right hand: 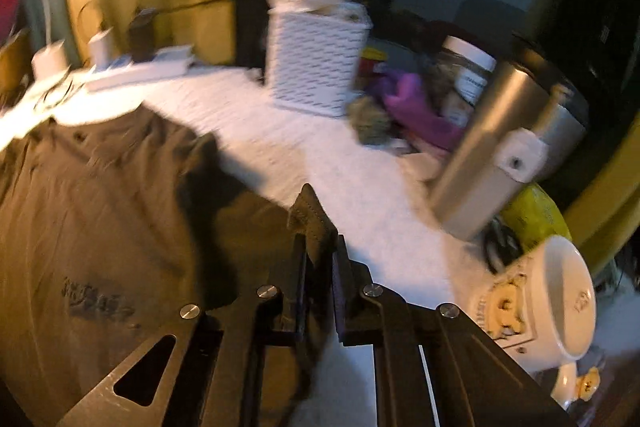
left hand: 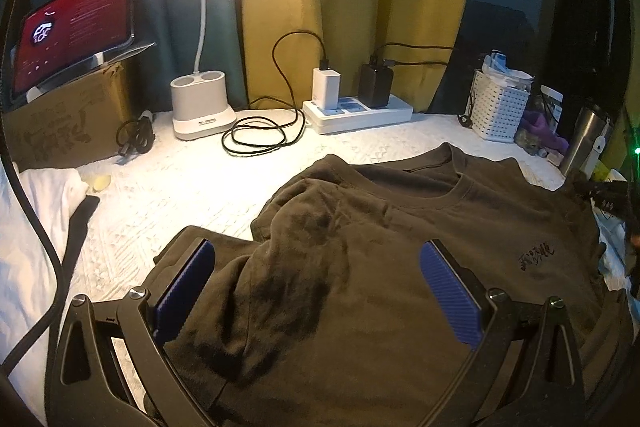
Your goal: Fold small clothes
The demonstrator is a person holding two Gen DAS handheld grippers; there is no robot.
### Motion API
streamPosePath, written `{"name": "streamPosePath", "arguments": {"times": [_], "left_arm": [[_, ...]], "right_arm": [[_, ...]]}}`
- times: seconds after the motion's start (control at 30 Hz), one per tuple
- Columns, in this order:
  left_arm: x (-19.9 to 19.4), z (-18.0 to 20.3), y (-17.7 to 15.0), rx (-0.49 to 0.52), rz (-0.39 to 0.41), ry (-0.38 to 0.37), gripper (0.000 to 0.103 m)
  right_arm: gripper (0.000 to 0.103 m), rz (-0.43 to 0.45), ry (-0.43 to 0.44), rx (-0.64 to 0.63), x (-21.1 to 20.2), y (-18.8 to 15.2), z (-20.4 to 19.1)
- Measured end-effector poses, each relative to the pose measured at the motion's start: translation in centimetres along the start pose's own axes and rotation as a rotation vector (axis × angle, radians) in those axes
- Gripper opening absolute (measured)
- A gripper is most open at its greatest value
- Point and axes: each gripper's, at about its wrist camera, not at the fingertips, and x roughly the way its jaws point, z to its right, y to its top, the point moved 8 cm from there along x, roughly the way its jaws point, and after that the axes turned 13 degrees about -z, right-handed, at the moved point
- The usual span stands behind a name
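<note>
A white textured surface [left hand: 168, 187] is covered in front by one dark olive T-shirt [left hand: 400, 267], laid chest-up with its collar [left hand: 452, 191] pointing toward the far curtains [left hand: 352, 7] and its long axis running from the cameras to the collar. The hem and lower body are cut off by the bottom edge of the left view. One sleeve has been laid over the chest in a rumpled mound [left hand: 312, 219]. A small dark print [left hand: 536, 257] is seen on the chest; its characters cannot be read.

The left gripper [left hand: 316, 291] is held released, its two blue pads [left hand: 188, 291] spread wide above the shirt and touching no cloth. The right gripper [right hand: 320, 267] is clenched on the sleeve edge [right hand: 310, 217], a stitched fold of which sticks up between the pressed jaws. The right view is blurred, so small detail is lost there.

At the back, one lamp [left hand: 202, 107] is seen, its head washed out by glare, with one tablet [left hand: 72, 27] propped on a cardboard box [left hand: 68, 123] whose left side is cut off. One power strip [left hand: 360, 113] carries two chargers, one white [left hand: 326, 87] and one black [left hand: 374, 83], and one black cable [left hand: 260, 139] lies coiled beside it. On the right stand one white basket [right hand: 316, 67], one steel tumbler [right hand: 492, 147], one jar [right hand: 468, 71] and one white mug [right hand: 560, 291]; the heap of things between them is too smeared to name. White cloth [left hand: 36, 227] is partly cut off at the left.
</note>
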Motion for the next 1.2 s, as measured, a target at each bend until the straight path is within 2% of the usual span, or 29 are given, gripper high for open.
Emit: {"name": "streamPosePath", "arguments": {"times": [0.13,0.3,0.53,0.77,1.03,1.2], "left_arm": [[-0.4,-0.3,0.6,0.001,0.015,0.001,0.101],[-1.3,-1.9,1.2,-0.02,0.046,0.007,0.101],[-2.2,-5.1,0.5,-0.071,0.059,0.007,0.101],[-2.6,-9.3,-0.4,-0.131,0.049,0.018,0.101],[0.0,-13.1,-0.8,-0.141,-0.042,0.024,0.101],[3.6,-13.2,-0.6,-0.11,-0.142,-0.059,0.101]], "right_arm": [[0.01,0.029,0.054,0.031,-1.4,0.6,0.3],[0.009,0.078,0.119,0.018,-4.1,2.0,-1.6],[0.009,0.083,0.18,-0.061,-4.6,3.7,-7.6],[0.009,0.015,0.231,-0.136,-2.1,3.2,-13.8],[0.01,-0.085,0.198,-0.135,3.4,1.5,-15.7],[0.011,-0.081,0.208,-0.11,2.6,1.6,-14.9]]}}
